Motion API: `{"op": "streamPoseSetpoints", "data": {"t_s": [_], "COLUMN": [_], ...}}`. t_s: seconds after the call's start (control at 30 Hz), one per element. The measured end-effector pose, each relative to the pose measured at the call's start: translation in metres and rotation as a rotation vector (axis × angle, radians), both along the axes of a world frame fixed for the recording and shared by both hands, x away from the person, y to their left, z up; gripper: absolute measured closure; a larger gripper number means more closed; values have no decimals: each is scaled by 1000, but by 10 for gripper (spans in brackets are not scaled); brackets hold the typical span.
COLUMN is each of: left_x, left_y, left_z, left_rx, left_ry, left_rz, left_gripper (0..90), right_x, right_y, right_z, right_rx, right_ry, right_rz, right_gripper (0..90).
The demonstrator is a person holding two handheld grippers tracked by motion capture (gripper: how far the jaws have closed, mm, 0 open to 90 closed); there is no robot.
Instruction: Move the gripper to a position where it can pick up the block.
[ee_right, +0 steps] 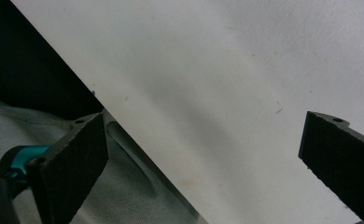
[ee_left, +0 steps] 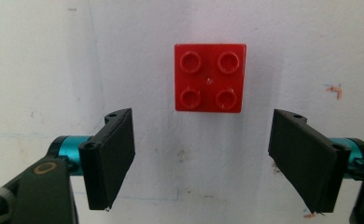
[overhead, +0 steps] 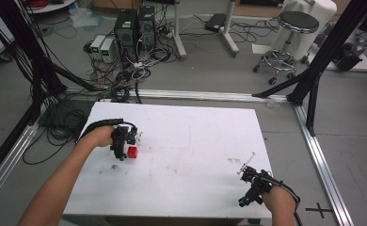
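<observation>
- Left claw [ee_left: 201, 161] hangs over the white desk [overhead: 195, 141], jaws spread wide, nothing between them.
- Red studded brick [ee_left: 209, 78] lies studs up on the desk just ahead of the jaws, untouched; sits left of centre in the high view.
- Judgement: no grasp made yet; closing in and gripping all remain.
- Right claw [overhead: 252, 184] also wide and empty, at the desk's near right edge, well apart from the brick.
- Nothing blocks the brick; only faint marks on the desk.

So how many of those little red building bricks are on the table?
1. The small red plastic studded brick sits on the white table, on its left side beside the left gripper, ahead of its open jaws. I see no others.
</observation>
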State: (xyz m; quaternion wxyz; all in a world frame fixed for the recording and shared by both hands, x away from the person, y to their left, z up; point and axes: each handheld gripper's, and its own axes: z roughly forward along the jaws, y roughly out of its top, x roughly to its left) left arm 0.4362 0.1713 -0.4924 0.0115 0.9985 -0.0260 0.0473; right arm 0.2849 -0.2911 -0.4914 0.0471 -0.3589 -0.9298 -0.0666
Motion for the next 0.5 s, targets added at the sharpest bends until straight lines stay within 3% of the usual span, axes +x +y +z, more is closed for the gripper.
{"op": "streamPoseSetpoints", "data": {"t_s": [0.5], "left_x": [0], "left_y": [-13], "left_z": [-14], "left_rx": [12], "left_ry": [33], "left_rz": [-27], "left_gripper": [230], "right_x": [0], "right_y": [-1], "right_z": [-1], "right_rx": [1], "right_ry": [6], "right_rz": [0], "right_gripper": [9]}}
